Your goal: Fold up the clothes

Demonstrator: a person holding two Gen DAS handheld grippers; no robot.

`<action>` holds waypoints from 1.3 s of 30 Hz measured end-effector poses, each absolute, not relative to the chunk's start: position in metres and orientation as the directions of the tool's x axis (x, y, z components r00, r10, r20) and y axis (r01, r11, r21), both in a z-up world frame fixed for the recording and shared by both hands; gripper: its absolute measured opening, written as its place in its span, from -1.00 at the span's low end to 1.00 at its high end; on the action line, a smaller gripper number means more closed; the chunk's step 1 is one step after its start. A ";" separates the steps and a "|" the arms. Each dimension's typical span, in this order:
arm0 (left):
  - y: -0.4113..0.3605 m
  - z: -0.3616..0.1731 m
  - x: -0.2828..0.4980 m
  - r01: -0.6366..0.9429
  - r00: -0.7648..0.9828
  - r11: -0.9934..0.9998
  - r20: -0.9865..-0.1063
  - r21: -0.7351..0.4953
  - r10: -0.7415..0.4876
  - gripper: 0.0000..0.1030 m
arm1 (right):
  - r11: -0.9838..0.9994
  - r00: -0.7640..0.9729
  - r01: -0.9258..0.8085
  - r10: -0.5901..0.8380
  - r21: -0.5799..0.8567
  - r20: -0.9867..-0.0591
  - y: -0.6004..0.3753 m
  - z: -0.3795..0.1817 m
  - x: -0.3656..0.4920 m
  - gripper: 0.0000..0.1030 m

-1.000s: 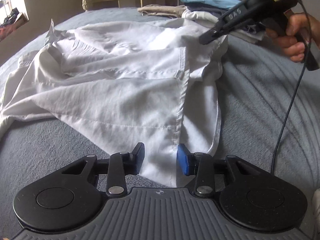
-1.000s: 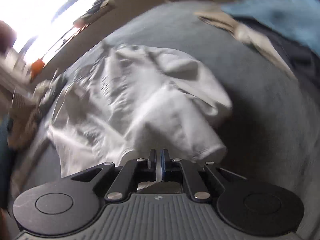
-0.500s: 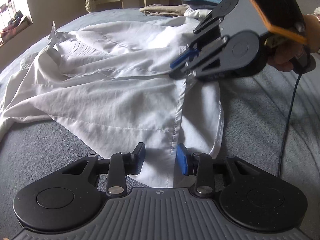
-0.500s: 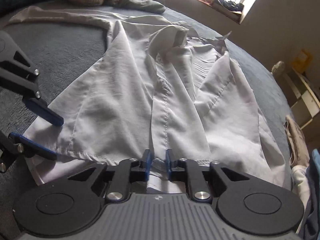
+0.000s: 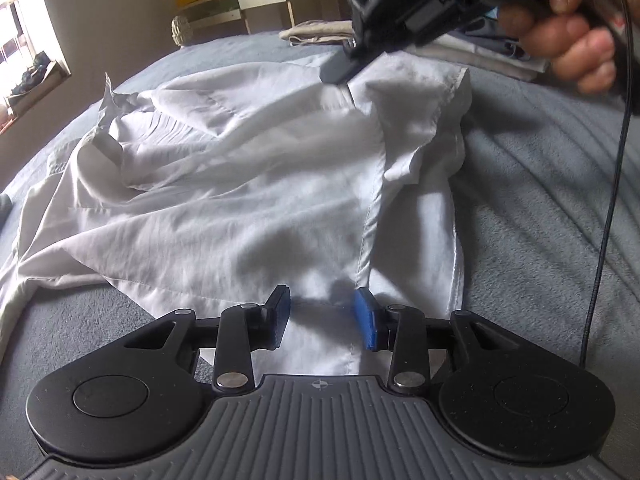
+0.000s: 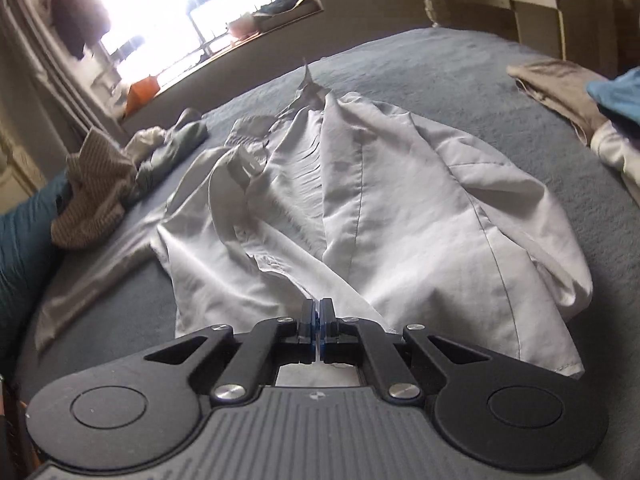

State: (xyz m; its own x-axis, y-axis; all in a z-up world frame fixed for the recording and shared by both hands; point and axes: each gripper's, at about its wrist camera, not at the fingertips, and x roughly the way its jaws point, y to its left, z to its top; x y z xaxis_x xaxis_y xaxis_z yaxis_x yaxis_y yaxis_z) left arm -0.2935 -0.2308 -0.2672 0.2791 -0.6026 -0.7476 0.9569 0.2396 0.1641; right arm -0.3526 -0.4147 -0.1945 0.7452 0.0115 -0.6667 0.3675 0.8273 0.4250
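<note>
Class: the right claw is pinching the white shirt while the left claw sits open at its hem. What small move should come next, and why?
Probably close the left claw on the hem of the white shirt: its fingers straddle the fabric, while the right claw already pinches the shirt, so both ends would be held for folding.

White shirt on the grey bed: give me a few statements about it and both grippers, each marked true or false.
1. The left gripper is open, its blue pads over the hem of the crumpled white button-up shirt. True.
2. The right gripper is wide open and clear of the cloth. False: its jaws are shut on a fold of the shirt.
3. The shirt lies flat and neatly folded. False: it is rumpled and unfolded, its collar standing up.
4. Other clothes lie on the grey blanket-covered bed, including a blue garment at the right edge of the right wrist view. True.
5. A striped beige garment lies on top of the shirt. False: it lies apart, to the left.
</note>
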 end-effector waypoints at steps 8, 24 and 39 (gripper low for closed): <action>-0.227 -0.272 -0.306 0.954 0.299 0.197 -0.739 0.225 -0.603 -0.37 | 0.726 0.788 0.402 0.037 0.558 -0.615 -0.428 -0.187 -0.353 -0.98; -0.141 -0.215 -0.279 0.943 0.279 0.324 -0.695 0.070 -0.662 -0.98 | 0.597 0.827 0.394 0.101 0.699 -0.553 -0.427 -0.183 -0.362 -0.98; -0.102 -0.239 -0.307 0.966 0.162 0.257 -0.755 -0.009 -0.635 -0.99 | 0.503 0.733 0.516 0.160 0.693 -0.661 -0.415 -0.224 -0.395 -0.98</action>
State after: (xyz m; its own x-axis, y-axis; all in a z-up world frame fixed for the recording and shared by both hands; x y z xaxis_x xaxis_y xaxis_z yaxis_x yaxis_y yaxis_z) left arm -0.3071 -0.1018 -0.2395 0.1621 -0.6351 -0.7552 0.9664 0.2567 -0.0085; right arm -0.3948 -0.4147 -0.2239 0.7327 0.1601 -0.6614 0.5162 0.5026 0.6935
